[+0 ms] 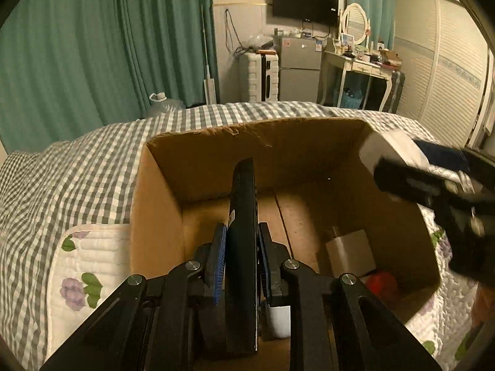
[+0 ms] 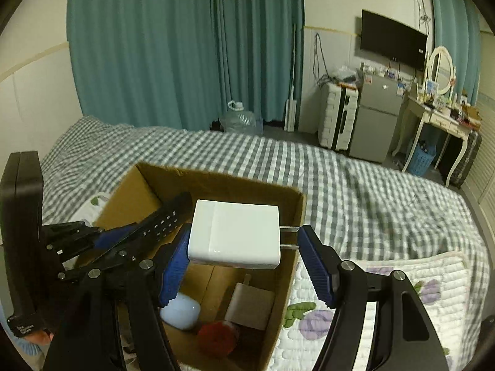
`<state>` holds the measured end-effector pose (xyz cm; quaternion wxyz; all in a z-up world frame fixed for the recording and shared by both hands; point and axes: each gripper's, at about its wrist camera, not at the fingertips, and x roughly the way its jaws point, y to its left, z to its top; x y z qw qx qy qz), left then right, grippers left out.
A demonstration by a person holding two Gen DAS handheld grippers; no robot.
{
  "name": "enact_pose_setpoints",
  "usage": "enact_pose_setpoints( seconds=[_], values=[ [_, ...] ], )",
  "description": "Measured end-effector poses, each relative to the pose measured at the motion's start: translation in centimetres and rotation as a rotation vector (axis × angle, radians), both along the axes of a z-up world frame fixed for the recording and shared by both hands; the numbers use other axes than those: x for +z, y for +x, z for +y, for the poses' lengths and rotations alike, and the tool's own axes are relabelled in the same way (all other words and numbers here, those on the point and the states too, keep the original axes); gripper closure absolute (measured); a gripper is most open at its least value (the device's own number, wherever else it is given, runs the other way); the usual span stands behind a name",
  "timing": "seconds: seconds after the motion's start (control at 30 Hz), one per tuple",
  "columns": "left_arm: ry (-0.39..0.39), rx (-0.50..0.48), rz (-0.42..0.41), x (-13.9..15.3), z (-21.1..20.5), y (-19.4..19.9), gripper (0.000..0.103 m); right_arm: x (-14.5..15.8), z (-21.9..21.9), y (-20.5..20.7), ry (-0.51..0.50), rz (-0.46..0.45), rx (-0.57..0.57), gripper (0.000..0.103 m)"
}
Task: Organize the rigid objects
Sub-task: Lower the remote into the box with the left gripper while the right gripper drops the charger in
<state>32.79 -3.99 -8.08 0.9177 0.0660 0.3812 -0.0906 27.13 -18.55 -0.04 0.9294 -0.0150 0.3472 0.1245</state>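
An open cardboard box [image 1: 216, 142] [image 2: 216, 182] stands on the checked bed. My left gripper [image 1: 240, 241] is shut on a black remote [image 1: 243, 216], held on edge over the box; the remote also shows in the right wrist view [image 2: 164, 219]. My right gripper [image 2: 244, 244] is shut on a white plug adapter [image 2: 235, 233], gripped between its body and its two prongs, above the box. The adapter shows blurred in the left wrist view [image 1: 389, 151]. Inside the box lie a small grey adapter [image 2: 250, 306], a red object [image 2: 216, 337] and a pale blue rounded object [image 2: 181, 310].
A grey-and-white checked bedspread [image 2: 340, 185] and a floral quilted pad [image 2: 402, 281] surround the box. A black box-like object [image 2: 21, 232] stands at the left. Beyond the bed are a fridge [image 2: 377, 114], suitcase, dressing table and green curtains.
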Motion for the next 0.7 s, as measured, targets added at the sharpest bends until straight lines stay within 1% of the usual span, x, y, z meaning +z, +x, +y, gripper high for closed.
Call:
enact_pose_setpoints(
  seconds=[0.03,0.07,0.13,0.17,0.2,0.23,0.3,0.4,0.47,0.57,0.7],
  values=[
    [-0.004,0.000,0.002,0.0,-0.1,0.1,0.083,-0.2,-0.1,0.0,0.004,0.006,0.001,0.035],
    [-0.007,-0.002,0.004,0.2,-0.1,0.0,0.080,-0.2,-0.2,-0.1,0.007,0.009,0.002,0.035],
    [-0.013,-0.003,-0.002,0.7,0.0,-0.5,0.079,0.2,-0.5,-0.4,0.009,-0.002,-0.003,0.035],
    [-0.015,-0.005,-0.006,1.1,0.1,-0.8,0.072,0.5,-0.6,-0.8,0.009,-0.011,-0.010,0.035],
    [-0.022,-0.001,-0.010,1.7,0.3,-1.2,0.056,0.7,-0.7,-0.9,0.010,-0.014,-0.011,0.035],
    [-0.029,0.006,-0.017,2.2,0.6,-1.5,0.049,1.1,-0.7,-1.2,0.012,-0.019,-0.012,0.035],
    [-0.047,0.027,-0.054,3.6,1.4,-2.6,0.048,1.8,-0.7,-1.8,0.014,-0.032,-0.016,0.035],
    [-0.063,0.039,-0.078,4.9,2.6,-3.8,0.048,2.6,-0.5,-1.9,0.006,-0.044,-0.013,0.035],
    [-0.059,0.055,-0.092,5.4,3.4,-4.4,0.048,2.7,-0.2,-1.5,0.000,-0.045,-0.013,0.035],
    [-0.050,0.069,-0.096,5.6,3.9,-4.1,0.047,1.6,0.6,-0.1,-0.012,-0.022,-0.008,0.035],
    [-0.047,0.069,-0.080,4.9,4.5,-3.4,0.046,-0.4,1.9,2.0,-0.045,0.000,-0.017,0.035]
  ],
)
